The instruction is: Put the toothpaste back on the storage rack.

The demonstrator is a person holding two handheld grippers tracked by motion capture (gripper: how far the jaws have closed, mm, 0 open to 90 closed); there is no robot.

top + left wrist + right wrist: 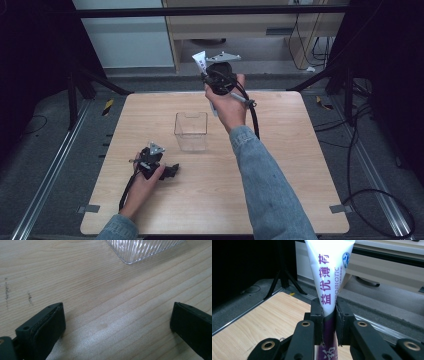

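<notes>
We see a smooth white tube [329, 272], purple-lettered and flat at its wide end, pinched upright by the right gripper [329, 322] above the wooden table's [280, 165] far edge. The left gripper [117, 325] rests spread near a ribbed clear box [191, 131].

Wooden table [300, 165], grey carpet floor [45, 150], beige cabinet [240, 30] behind.

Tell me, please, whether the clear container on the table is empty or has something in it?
Empty: in the high view the clear container stands upright on the table, and only wood shows through its walls.
</notes>
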